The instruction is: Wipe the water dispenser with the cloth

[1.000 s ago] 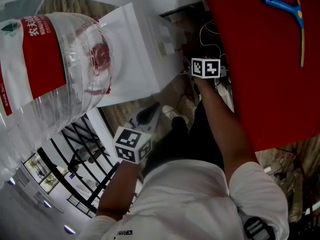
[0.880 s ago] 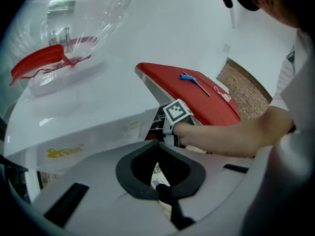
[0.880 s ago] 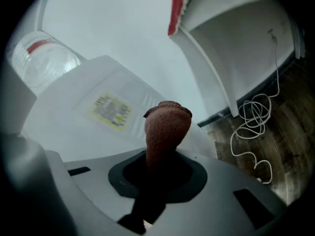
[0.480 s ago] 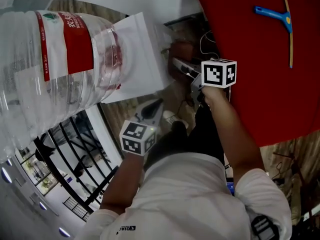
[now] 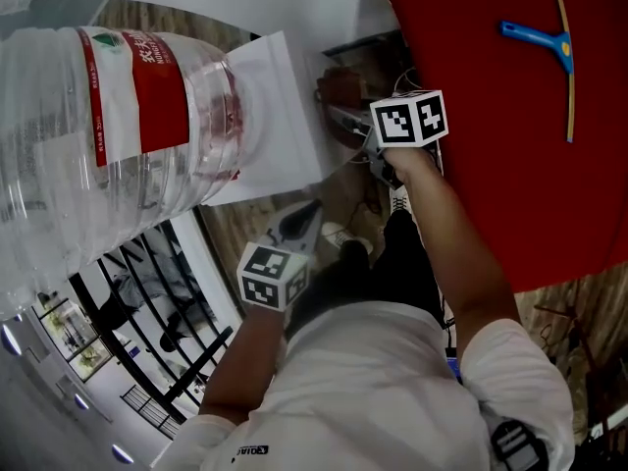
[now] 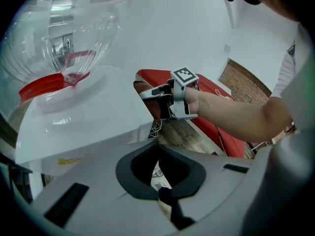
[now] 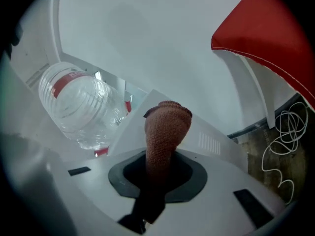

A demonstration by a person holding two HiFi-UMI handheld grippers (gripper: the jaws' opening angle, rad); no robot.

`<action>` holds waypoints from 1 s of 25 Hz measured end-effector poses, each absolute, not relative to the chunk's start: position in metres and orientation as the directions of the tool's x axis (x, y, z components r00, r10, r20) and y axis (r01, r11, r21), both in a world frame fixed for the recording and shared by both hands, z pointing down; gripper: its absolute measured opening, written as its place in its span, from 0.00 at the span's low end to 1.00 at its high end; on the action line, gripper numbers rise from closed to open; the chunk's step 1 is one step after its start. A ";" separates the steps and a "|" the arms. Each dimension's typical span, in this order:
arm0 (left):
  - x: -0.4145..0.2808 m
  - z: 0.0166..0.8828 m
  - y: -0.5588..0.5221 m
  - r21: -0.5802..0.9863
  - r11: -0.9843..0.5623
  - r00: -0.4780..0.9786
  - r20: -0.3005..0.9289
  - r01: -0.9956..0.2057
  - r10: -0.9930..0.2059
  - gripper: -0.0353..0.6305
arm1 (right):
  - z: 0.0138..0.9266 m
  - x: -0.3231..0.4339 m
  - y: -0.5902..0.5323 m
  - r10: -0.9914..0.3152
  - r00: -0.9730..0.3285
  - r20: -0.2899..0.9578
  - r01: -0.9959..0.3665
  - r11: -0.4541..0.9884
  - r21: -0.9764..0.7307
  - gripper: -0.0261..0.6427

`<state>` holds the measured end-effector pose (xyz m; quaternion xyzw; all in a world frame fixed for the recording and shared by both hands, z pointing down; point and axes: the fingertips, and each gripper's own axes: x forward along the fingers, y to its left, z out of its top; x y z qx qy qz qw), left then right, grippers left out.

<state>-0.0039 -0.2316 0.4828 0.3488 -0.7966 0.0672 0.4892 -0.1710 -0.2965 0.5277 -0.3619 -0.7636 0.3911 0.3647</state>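
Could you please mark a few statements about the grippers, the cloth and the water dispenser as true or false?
1. The right gripper has its jaws shut on the brown cloth. True.
2. The left gripper also grips the cloth. False: its jaws are together with nothing between them, well apart from the cloth.
3. The bottle on the water dispenser has a blue label. False: the label is red and white.
4. A blue-handled squeegee lies on the red surface. True.
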 end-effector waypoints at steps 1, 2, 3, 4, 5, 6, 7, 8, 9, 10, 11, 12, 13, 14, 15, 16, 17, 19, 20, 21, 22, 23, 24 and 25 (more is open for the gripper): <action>-0.004 0.483 -0.231 0.234 0.749 -0.277 0.828 -0.620 -0.488 0.04 | 0.537 -0.172 -0.297 0.832 -0.469 0.297 0.267 0.453 -0.851 0.13; -0.004 0.484 -0.231 0.235 0.751 -0.276 0.829 -0.617 -0.486 0.04 | 0.548 -0.173 -0.297 0.825 -0.466 0.320 0.264 0.474 -0.840 0.13; -0.004 0.484 -0.231 0.236 0.753 -0.275 0.830 -0.614 -0.485 0.04 | 0.559 -0.174 -0.297 0.818 -0.463 0.340 0.256 0.491 -0.832 0.13; -0.004 0.484 -0.230 0.237 0.755 -0.273 0.832 -0.612 -0.483 0.04 | 0.569 -0.174 -0.297 0.813 -0.460 0.357 0.245 0.503 -0.829 0.13; -0.004 0.485 -0.229 0.237 0.756 -0.272 0.833 -0.610 -0.481 0.04 | 0.580 -0.175 -0.297 0.809 -0.458 0.369 0.233 0.510 -0.828 0.13; -0.005 0.486 -0.228 0.237 0.757 -0.272 0.834 -0.609 -0.480 0.04 | 0.589 -0.176 -0.297 0.805 -0.455 0.380 0.220 0.516 -0.828 0.13; -0.006 0.486 -0.227 0.237 0.759 -0.273 0.835 -0.606 -0.478 0.04 | 0.599 -0.178 -0.297 0.802 -0.452 0.391 0.206 0.520 -0.829 0.13; -0.007 0.487 -0.226 0.237 0.763 -0.275 0.835 -0.601 -0.477 0.04 | 0.609 -0.179 -0.297 0.799 -0.448 0.401 0.190 0.523 -0.831 0.13; -0.007 0.488 -0.225 0.239 0.767 -0.277 0.835 -0.596 -0.476 0.04 | 0.618 -0.180 -0.296 0.798 -0.444 0.408 0.171 0.523 -0.835 0.13; -0.007 0.489 -0.224 0.240 0.771 -0.279 0.835 -0.590 -0.474 0.04 | 0.628 -0.180 -0.295 0.797 -0.440 0.414 0.151 0.520 -0.840 0.13; -0.007 0.489 -0.223 0.241 0.774 -0.280 0.836 -0.586 -0.472 0.04 | 0.637 -0.181 -0.295 0.795 -0.436 0.421 0.132 0.519 -0.845 0.13; -0.008 0.491 -0.222 0.240 0.776 -0.280 0.837 -0.584 -0.470 0.04 | 0.647 -0.182 -0.295 0.793 -0.433 0.428 0.116 0.520 -0.846 0.13; -0.007 0.492 -0.221 0.239 0.778 -0.280 0.838 -0.581 -0.467 0.04 | 0.656 -0.183 -0.294 0.791 -0.429 0.437 0.104 0.524 -0.846 0.13; -0.007 0.493 -0.220 0.240 0.780 -0.279 0.841 -0.578 -0.465 0.04 | 0.665 -0.185 -0.294 0.788 -0.425 0.446 0.097 0.529 -0.843 0.13; -0.006 0.494 -0.218 0.241 0.783 -0.276 0.843 -0.574 -0.462 0.04 | 0.674 -0.186 -0.293 0.785 -0.422 0.453 0.097 0.536 -0.839 0.13; -0.004 0.495 -0.217 0.243 0.785 -0.273 0.845 -0.570 -0.459 0.04 | 0.682 -0.188 -0.291 0.783 -0.419 0.459 0.101 0.543 -0.834 0.13; -0.002 0.496 -0.217 0.245 0.786 -0.267 0.848 -0.567 -0.457 0.04 | 0.691 -0.189 -0.290 0.780 -0.416 0.467 0.104 0.551 -0.828 0.13; 0.003 0.498 -0.216 0.249 0.785 -0.254 0.854 -0.568 -0.454 0.04 | 0.711 -0.191 -0.288 0.772 -0.406 0.490 0.103 0.571 -0.814 0.13; 0.005 0.499 -0.216 0.248 0.783 -0.250 0.856 -0.571 -0.453 0.04 | 0.722 -0.191 -0.288 0.766 -0.401 0.503 0.098 0.582 -0.807 0.13; 0.006 0.500 -0.215 0.244 0.781 -0.248 0.858 -0.574 -0.450 0.04 | 0.733 -0.192 -0.288 0.759 -0.397 0.516 0.093 0.592 -0.801 0.13; 0.007 0.502 -0.214 0.242 0.782 -0.247 0.860 -0.575 -0.447 0.04 | 0.743 -0.192 -0.288 0.754 -0.393 0.526 0.086 0.600 -0.795 0.13; 0.008 0.503 -0.212 0.241 0.784 -0.245 0.863 -0.572 -0.443 0.04 | 0.753 -0.193 -0.288 0.750 -0.391 0.533 0.079 0.604 -0.793 0.13; 0.009 0.504 -0.211 0.241 0.787 -0.241 0.865 -0.568 -0.440 0.04 | 0.762 -0.194 -0.287 0.748 -0.389 0.537 0.068 0.605 -0.793 0.13; 0.010 0.506 -0.210 0.242 0.788 -0.238 0.868 -0.566 -0.437 0.04 | 0.771 -0.195 -0.287 0.747 -0.388 0.540 0.054 0.603 -0.796 0.13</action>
